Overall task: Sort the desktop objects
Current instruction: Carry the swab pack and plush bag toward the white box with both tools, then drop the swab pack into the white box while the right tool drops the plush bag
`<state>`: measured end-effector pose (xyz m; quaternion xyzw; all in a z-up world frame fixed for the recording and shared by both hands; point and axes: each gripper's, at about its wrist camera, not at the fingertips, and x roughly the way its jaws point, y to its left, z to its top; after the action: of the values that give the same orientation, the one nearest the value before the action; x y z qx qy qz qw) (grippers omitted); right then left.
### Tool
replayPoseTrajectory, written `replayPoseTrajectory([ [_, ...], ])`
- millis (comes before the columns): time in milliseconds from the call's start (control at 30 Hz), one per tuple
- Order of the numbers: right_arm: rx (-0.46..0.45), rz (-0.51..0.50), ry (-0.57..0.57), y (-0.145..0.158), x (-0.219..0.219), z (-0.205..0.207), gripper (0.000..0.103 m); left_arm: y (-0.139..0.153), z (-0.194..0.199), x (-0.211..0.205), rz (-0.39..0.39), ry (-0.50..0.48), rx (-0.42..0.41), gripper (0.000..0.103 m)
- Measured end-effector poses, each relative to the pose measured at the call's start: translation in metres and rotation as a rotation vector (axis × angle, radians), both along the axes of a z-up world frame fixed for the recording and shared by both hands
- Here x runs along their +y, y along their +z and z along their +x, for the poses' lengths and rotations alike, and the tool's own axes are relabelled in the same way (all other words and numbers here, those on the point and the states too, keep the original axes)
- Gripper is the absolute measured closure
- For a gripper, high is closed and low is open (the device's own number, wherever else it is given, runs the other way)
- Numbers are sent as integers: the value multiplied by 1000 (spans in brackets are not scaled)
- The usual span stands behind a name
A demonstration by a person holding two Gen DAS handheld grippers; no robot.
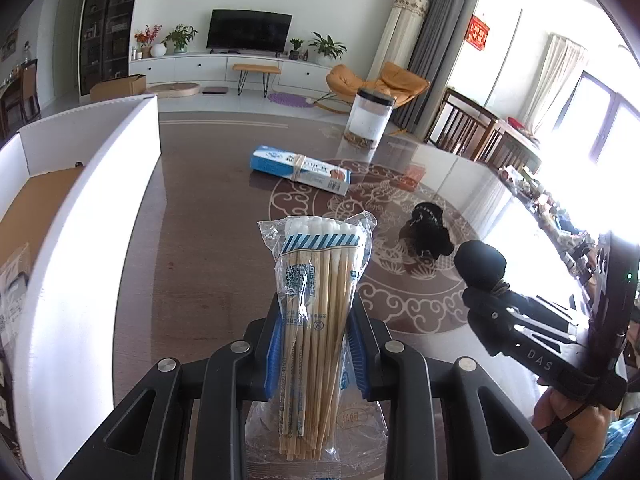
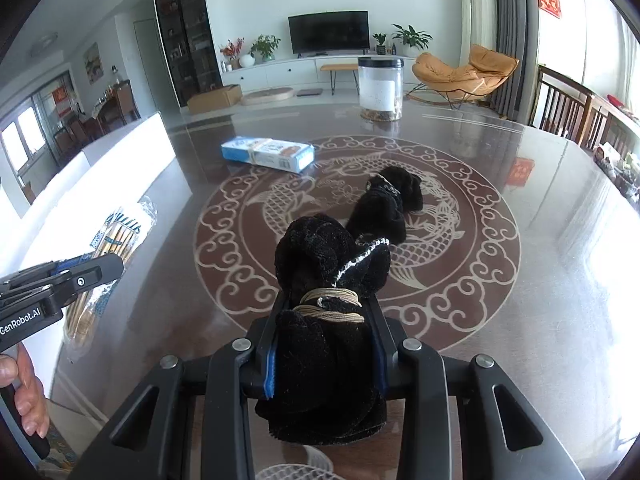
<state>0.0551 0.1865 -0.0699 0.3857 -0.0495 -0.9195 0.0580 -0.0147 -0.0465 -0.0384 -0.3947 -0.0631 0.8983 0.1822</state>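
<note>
While both our hands are loaded, the sorting looks about halfway done. Our left hand-held gripper (image 1: 316,320) is pinching a clear bag of cotton swabs (image 1: 316,300) across its lower middle, so the white tips stand up and forward and the wooden sticks stay bundled rather than sliding in the loose film. It hangs above the surface (image 1: 208,240), just beside the white wall of the open cardboard box (image 1: 92,232) that stands along the left edge; we judge that box to be the place where things are gathered, since another bagged item already lies inside it.

Our right hand-held gripper (image 2: 326,316) is pressed onto a black sock bundle (image 2: 332,280), gripping near the tan elastic band wound around it. That is the firmest part of a soft thing, so the grip makes sense. The bundle is held up over the near part of the round fish pattern.

Left lying on the surface are a second black sock bundle (image 2: 390,200) in the middle of that pattern, a blue and white box (image 2: 268,154) with a rubber band around it toward the far left, and a clear jar with a black lid (image 2: 380,88) near the far edge.

We would expect the swabs to go over the box wall next; the thin bag could catch on that edge.
</note>
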Motion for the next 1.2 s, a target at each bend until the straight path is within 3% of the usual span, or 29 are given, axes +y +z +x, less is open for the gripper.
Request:
replayPoseTrajectory([
  [133, 41, -93, 143, 37, -56, 9, 68, 53, 23, -54, 17, 51, 82, 74],
  [300, 95, -217, 394, 96, -154, 10, 68, 85, 37, -140, -109, 208, 126, 74],
  [467, 93, -274, 628, 128, -253, 7, 67, 76, 33, -225, -190, 385, 59, 74],
  [633, 18, -231, 770, 103, -330, -8, 67, 44, 22, -268, -233, 473, -44, 74],
  [767, -89, -121, 815, 61, -366, -15, 61, 10, 19, -280, -216, 525, -151, 65],
  [800, -114, -102, 814, 53, -369, -16, 54, 3, 21, -282, -206, 527, -167, 57],
  [833, -120, -97, 812, 49, -369, -15, 38, -1, 21, -283, -200, 527, -169, 52],
  [900, -92, -101, 802, 46, -362, -14, 19, -2, 24, -281, -218, 541, -143, 30],
  [967, -76, -38, 790, 39, -360, -13, 17, -2, 24, -279, -256, 557, -118, 24],
  [1100, -41, 245, 799, 12, -374, -3, 17, -8, 15, -268, -294, 493, -129, 23],
  [1200, 13, 431, 799, -3, -381, 9, 17, -8, 14, -256, -367, 452, -123, 22],
])
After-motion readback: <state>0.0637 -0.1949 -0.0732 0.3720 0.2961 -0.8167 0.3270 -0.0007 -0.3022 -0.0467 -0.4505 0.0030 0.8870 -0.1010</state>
